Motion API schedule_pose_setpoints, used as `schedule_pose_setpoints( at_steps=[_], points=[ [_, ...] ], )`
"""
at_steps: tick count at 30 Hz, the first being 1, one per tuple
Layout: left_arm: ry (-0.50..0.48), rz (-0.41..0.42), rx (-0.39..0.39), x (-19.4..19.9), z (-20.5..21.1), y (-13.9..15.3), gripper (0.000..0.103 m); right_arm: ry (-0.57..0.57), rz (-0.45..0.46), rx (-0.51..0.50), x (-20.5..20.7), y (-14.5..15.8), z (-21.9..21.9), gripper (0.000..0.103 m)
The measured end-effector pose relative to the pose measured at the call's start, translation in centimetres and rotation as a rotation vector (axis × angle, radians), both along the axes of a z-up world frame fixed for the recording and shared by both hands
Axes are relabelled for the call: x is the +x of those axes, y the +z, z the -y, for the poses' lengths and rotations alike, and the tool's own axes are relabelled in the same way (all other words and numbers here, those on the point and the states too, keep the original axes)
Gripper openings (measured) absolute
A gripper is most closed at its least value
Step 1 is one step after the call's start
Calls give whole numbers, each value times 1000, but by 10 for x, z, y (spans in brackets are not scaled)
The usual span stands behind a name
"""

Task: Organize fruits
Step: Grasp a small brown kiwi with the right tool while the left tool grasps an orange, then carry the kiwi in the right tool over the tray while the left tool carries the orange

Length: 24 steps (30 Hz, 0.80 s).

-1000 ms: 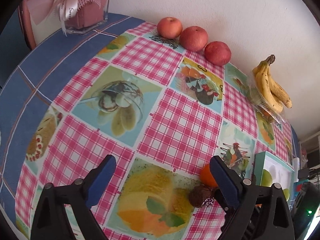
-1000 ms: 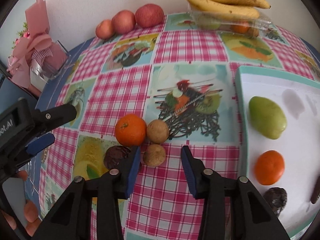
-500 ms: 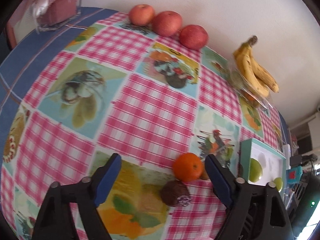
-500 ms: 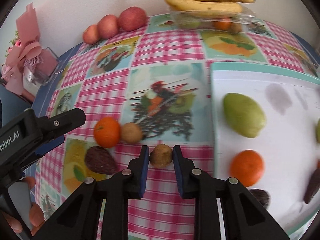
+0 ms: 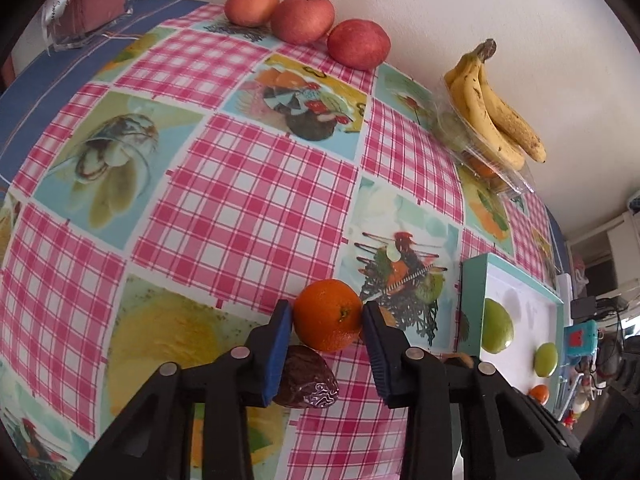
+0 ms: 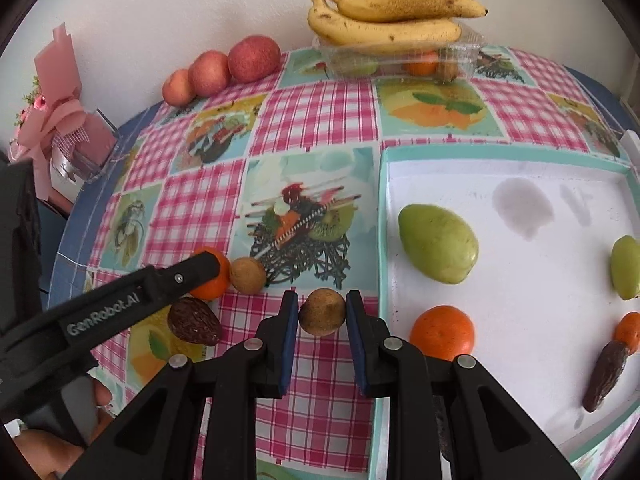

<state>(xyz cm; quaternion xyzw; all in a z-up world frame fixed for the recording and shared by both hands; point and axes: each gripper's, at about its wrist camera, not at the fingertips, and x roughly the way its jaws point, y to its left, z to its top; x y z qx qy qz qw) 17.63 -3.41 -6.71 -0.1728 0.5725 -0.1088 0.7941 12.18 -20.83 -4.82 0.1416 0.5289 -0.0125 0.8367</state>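
Two hand-held grippers work a checked tablecloth (image 6: pixel 320 112) strewn with fruit, the sorting seemingly about half done. The left gripper (image 5: pixel 326 326) has its blue pads against both sides of an orange (image 5: pixel 328 314) resting on the cloth; the right gripper (image 6: pixel 322 314) is clamped likewise on a small brown fruit (image 6: pixel 321 312) just beside the rim of a white tray (image 6: pixel 520 168).

Already in the tray: a large green fruit (image 6: pixel 438 242), a second green one (image 6: pixel 626 266) at the right edge, an orange (image 6: pixel 442 332), a dark elongated fruit (image 6: pixel 604 374) touching another orange piece (image 6: pixel 628 330).

Still out on the cloth, by the look of it: the two fruits now gripped, a round brown fruit (image 6: pixel 247 275) touching the left-hand orange, and a dark wrinkled fruit (image 6: pixel 194 320) just below the left gripper's arm. Whether the three red apples (image 6: pixel 224 68) lined up against the wall, and the bananas (image 6: pixel 384 20) lying on a clear plastic box (image 6: pixel 460 56) of more fruit, are also meant for the tray cannot be told.

The orange is bright, glossy and dimpled, its stem end turned toward the right pad. The brown fruit is dull, mottled and nearly round, barely wider than the gap it fills.
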Motion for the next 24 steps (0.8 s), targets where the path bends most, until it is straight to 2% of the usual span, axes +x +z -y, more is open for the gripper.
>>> schedule_pose_setpoints(
  at_steps=[6,12,19,24],
  points=[
    [17,52,-9,-2,-3,22,38,-41,63,1,-9,27,16,25],
    [-24,91,-19,-5,14,43,38,-154,61,-38,-24,37,55,25],
    [-196,133,-24,-30,77,62,38,-314,12,-73,-54,33,112,25],
    [-337,150,-13,-50,129,60,38,-382,7,-69,-71,33,144,25]
  ],
)
